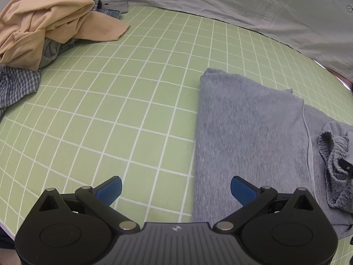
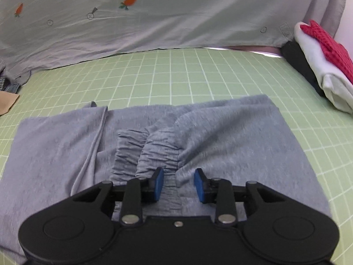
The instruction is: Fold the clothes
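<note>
A grey knit garment (image 2: pixel 220 137) lies partly folded on the green grid mat (image 2: pixel 176 75), its elastic cuffs (image 2: pixel 152 152) bunched in the middle. My right gripper (image 2: pixel 179 184) hovers just above the cuffs, jaws partly open, nothing clamped between the blue pads. In the left wrist view the same grey garment (image 1: pixel 249 132) lies to the right, its left edge running between the fingers. My left gripper (image 1: pixel 176 190) stands wide open over the mat (image 1: pixel 110 110) at that edge, holding nothing.
A heap of unfolded clothes, tan cloth (image 1: pixel 48 22) over checked fabric (image 1: pixel 15 86), sits at the far left. A grey carrot-print sheet (image 2: pixel 154 17) borders the back. Folded items, white (image 2: pixel 326 75) and red (image 2: pixel 326 44), are stacked at the far right.
</note>
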A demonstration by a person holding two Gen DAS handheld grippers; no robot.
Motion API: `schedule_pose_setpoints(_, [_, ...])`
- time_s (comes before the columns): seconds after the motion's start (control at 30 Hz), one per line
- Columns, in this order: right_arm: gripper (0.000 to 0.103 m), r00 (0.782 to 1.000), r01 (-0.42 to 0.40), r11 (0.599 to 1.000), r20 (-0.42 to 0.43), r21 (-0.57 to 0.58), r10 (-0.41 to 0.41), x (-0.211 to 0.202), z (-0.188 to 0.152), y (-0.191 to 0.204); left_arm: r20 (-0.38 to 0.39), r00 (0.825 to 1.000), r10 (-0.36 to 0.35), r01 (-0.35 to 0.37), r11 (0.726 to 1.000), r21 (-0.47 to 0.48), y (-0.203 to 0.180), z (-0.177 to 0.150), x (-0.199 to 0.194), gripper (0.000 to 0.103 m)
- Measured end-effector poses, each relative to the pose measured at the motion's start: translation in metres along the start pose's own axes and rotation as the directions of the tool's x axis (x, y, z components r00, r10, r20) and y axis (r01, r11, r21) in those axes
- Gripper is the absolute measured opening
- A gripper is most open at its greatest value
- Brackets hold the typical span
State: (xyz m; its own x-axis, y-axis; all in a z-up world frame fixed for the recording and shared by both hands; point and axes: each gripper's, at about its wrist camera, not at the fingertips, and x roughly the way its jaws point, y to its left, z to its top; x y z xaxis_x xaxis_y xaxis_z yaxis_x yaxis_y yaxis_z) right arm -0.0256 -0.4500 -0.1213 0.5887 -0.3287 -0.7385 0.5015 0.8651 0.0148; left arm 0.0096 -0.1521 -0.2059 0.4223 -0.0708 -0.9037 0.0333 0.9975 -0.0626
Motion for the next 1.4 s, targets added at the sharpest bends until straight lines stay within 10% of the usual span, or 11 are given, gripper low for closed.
schedule_pose_setpoints(0.27, [0.052,0.996,0.065,0.998,-0.057,-0.022,-0.066,-0.005,-0.012,0.001,-0.027,1.000,-0.006,0.006,1.000,-0.018,-0.004,0.000,0.015,0.103])
schedule_pose_setpoints(0.43, [0.102,0.993,0.118,0.993,-0.012,0.000,-0.118,-0.028,-0.008,-0.009,-0.023,1.000,-0.012,0.012,1.000,0.005,-0.010,0.006,0.024,0.103])
schedule_pose_setpoints(0.63, [0.103,0.983,0.181,0.980,-0.021,0.080,-0.180,-0.047,-0.011,-0.033,-0.023,0.999,-0.029,0.029,0.999,0.029,-0.015,0.011,0.036,0.094])
schedule_pose_setpoints(0.83, [0.103,0.961,0.275,0.957,-0.065,0.095,-0.269,-0.054,-0.021,-0.045,0.004,0.997,-0.074,0.073,0.995,0.072,-0.019,0.015,0.040,0.056])
schedule_pose_setpoints(0.93, [0.103,0.953,0.300,0.946,-0.088,0.122,-0.290,-0.055,-0.024,-0.051,-0.007,0.992,-0.130,0.130,0.988,0.081,-0.020,0.020,0.041,0.011])
schedule_pose_setpoints(1.4, [0.103,0.975,0.220,0.959,-0.064,0.181,-0.212,-0.058,-0.031,-0.131,0.138,0.949,-0.285,0.280,0.958,0.057,-0.105,0.029,-0.028,0.005])
